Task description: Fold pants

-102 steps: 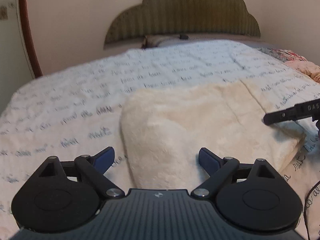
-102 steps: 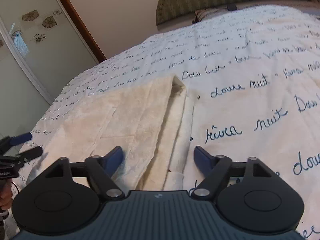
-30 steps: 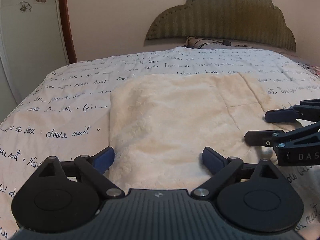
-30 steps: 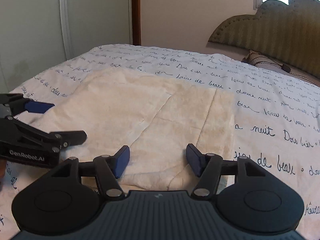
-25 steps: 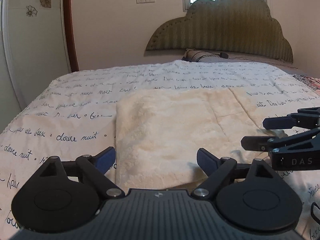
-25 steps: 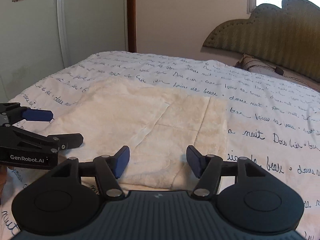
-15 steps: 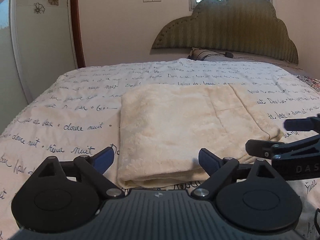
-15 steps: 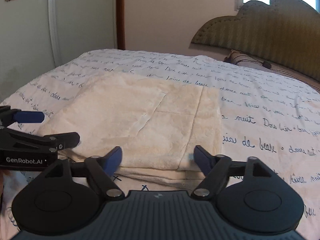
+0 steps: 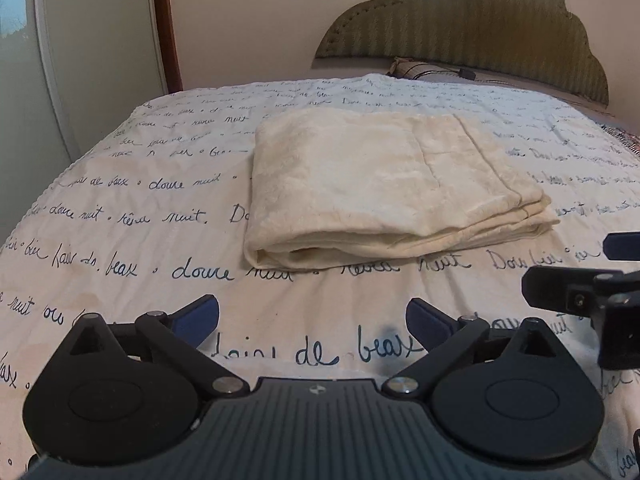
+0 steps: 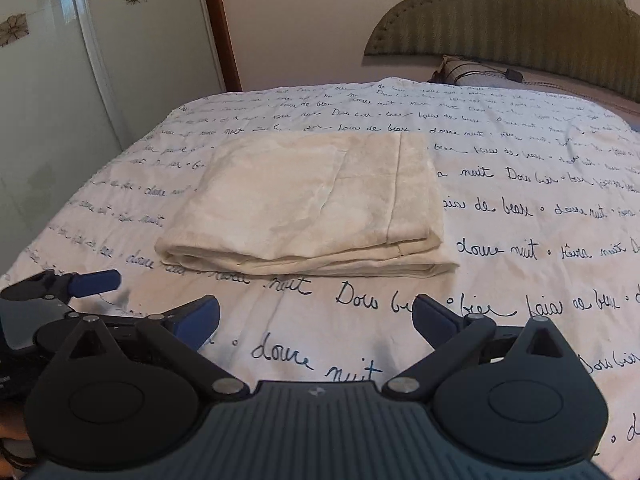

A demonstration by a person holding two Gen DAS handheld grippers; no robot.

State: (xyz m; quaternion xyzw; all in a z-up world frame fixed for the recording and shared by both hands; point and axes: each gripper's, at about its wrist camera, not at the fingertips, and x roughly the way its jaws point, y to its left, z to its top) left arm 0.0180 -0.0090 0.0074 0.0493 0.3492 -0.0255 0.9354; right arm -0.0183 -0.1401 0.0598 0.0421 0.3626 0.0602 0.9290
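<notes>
Both grippers pulled back off folded pants (image 9: 384, 184); left gripper (image 9: 312, 320), right gripper (image 10: 316, 320) jaws opening, empty.

Folded pants (image 9: 372, 184) lie on bedspread (image 9: 120, 184), before headboard (image 9: 480, 20).

The folded pants (image 9: 384, 184) ahead of the fingers are plain cream. The bedspread (image 9: 120, 200) under them is white with lines of dark blue cursive script. Both tools are black with blue fingertips (image 10: 200, 318). Beyond, the headboard (image 9: 472, 20) is olive with fine vertical stripes.
</notes>
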